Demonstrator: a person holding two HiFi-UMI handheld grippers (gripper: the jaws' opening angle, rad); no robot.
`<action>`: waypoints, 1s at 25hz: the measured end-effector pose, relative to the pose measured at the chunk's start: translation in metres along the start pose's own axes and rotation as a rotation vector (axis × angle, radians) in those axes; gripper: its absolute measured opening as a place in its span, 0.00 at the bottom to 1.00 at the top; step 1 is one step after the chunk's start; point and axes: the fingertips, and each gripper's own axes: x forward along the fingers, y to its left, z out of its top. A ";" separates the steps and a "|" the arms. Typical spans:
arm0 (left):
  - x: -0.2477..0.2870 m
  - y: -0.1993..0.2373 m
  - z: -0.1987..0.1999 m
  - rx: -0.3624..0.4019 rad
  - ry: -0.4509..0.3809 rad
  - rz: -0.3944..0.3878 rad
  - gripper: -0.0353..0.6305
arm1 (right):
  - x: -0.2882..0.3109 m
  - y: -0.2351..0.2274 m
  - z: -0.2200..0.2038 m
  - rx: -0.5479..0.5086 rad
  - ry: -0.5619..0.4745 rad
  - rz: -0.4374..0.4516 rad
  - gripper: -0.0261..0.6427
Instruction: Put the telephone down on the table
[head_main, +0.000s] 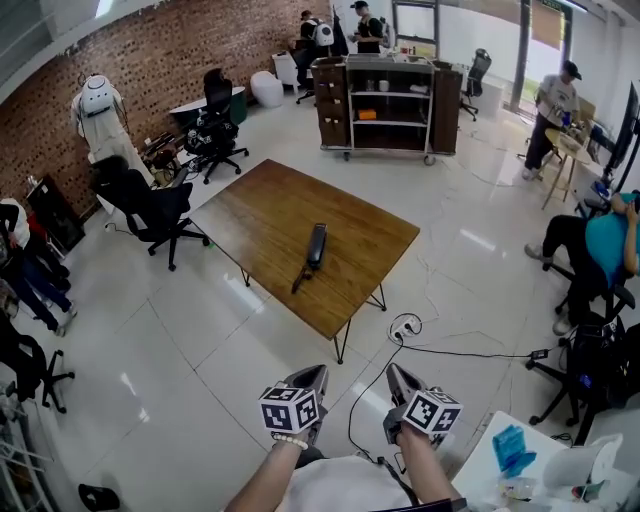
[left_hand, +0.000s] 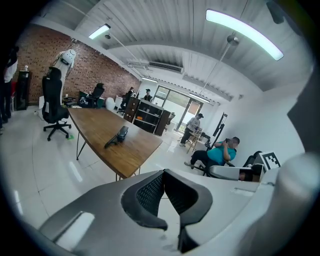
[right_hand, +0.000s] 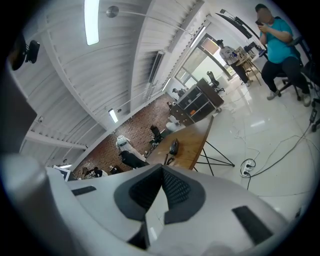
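One telephone (head_main: 316, 246) on wooden table (head_main: 265, 215)

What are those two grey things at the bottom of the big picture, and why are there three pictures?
They are hand-held grabbers. A person holds one in each hand: the left gripper and the right gripper. Each has two jaws that can pinch things.

The big picture comes from a camera on the person's head, looking down. The other two come from small cameras riding on each grabber, looking along its jaws.

On the wooden table lies a dark telephone, with nothing else on it. The person stands a little way back from the table.

Nothing is being held. In both gripper views the jaws are pressed together with nothing between them.
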 end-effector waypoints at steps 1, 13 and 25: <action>-0.001 -0.002 -0.001 0.004 0.001 -0.003 0.06 | 0.000 0.003 -0.001 -0.004 0.000 0.005 0.04; -0.034 0.024 -0.007 -0.035 0.013 -0.026 0.06 | 0.019 0.060 -0.030 -0.074 0.054 0.030 0.04; -0.064 0.046 -0.011 -0.070 -0.006 -0.029 0.06 | 0.023 0.091 -0.054 -0.098 0.076 0.029 0.04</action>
